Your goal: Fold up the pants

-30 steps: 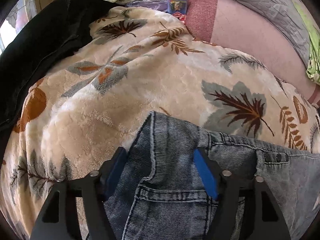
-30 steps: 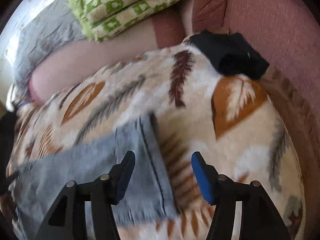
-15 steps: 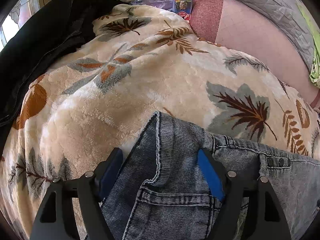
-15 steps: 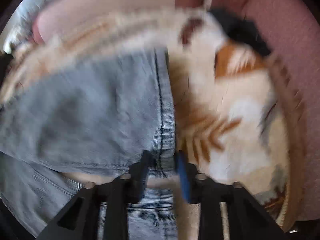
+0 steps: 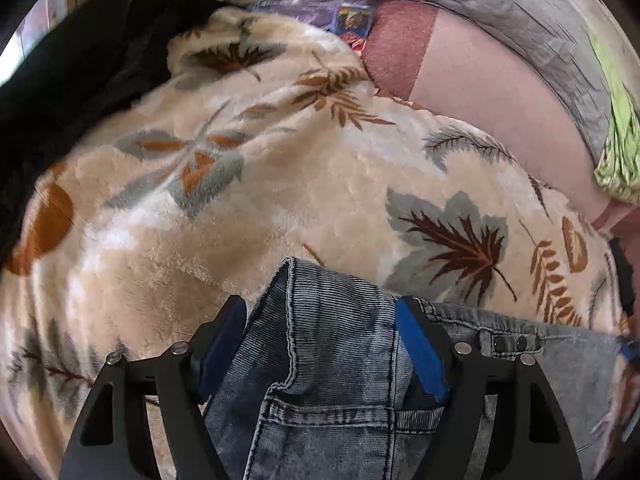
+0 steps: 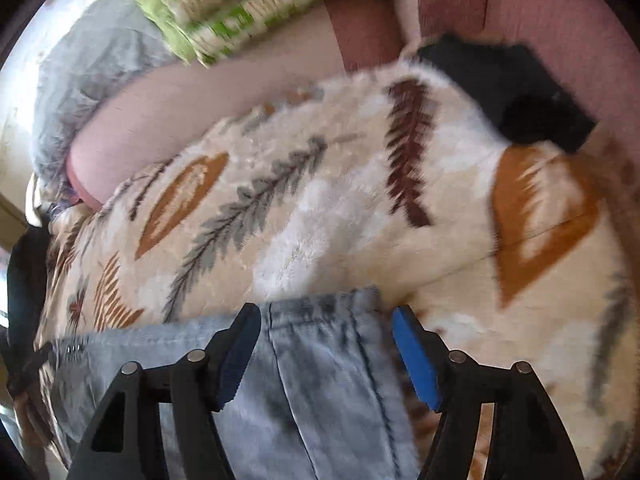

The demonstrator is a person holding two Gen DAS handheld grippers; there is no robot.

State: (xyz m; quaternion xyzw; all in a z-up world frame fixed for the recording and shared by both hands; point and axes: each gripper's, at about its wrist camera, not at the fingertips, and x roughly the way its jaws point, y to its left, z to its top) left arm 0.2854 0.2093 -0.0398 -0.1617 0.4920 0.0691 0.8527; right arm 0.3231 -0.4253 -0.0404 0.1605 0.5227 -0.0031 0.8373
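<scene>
On blanket (image 5: 280,184) | jeans (image 5: 328,360) between both gaping claws

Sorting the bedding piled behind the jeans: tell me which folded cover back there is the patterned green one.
The green-and-cream checked quilt, stacked on top at the back. The grey quilted cover beneath and beside it is plain; the leaf-print blanket is beige.

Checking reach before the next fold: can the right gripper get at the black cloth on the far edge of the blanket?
Probably yes. The right gripper stands open over the jeans, and only bare leaf-print blanket lies between it and the black cloth, though it is a long stretch.
</scene>
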